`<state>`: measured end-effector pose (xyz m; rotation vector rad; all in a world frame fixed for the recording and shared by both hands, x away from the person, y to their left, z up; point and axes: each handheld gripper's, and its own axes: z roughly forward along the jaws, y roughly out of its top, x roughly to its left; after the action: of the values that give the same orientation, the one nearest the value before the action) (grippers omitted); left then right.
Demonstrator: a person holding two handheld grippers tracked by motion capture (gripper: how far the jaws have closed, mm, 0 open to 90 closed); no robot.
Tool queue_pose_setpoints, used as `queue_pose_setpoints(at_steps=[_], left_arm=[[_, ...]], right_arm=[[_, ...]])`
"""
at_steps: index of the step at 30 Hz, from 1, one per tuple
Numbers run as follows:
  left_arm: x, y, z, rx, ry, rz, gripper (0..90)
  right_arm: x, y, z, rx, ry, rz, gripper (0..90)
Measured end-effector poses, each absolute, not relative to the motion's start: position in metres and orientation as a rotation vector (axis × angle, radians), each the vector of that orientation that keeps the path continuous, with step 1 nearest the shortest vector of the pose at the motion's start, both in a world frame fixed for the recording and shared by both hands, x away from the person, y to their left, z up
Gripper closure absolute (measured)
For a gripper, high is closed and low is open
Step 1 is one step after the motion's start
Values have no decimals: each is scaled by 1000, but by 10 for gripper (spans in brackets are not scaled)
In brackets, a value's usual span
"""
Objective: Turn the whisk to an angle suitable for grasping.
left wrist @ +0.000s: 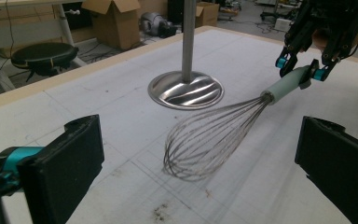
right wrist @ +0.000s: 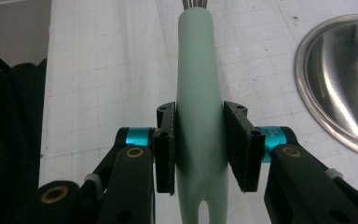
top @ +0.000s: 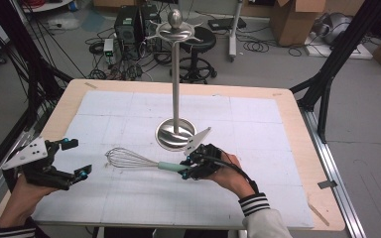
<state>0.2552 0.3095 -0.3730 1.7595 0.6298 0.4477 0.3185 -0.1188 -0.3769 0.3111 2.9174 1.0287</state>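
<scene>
While my table under its white gridded mat stays bare nearby, my left tongs gape empty beside the one whisk. My right tongs clamp its pale green handle, just before the one steel stand; boxes and cables clutter the floor beyond.

Wooden table, topped by a white gridded mat. The steel stand rests on the mat just beyond the right claw.
</scene>
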Motion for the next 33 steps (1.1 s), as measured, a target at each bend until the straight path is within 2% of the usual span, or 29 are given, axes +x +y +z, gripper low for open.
queue_pose_setpoints(at_steps=[33], left_arm=[[256,305,-373,1776,613,446,17]], right_arm=[[313,-73,-403,18,2947,1058,661]])
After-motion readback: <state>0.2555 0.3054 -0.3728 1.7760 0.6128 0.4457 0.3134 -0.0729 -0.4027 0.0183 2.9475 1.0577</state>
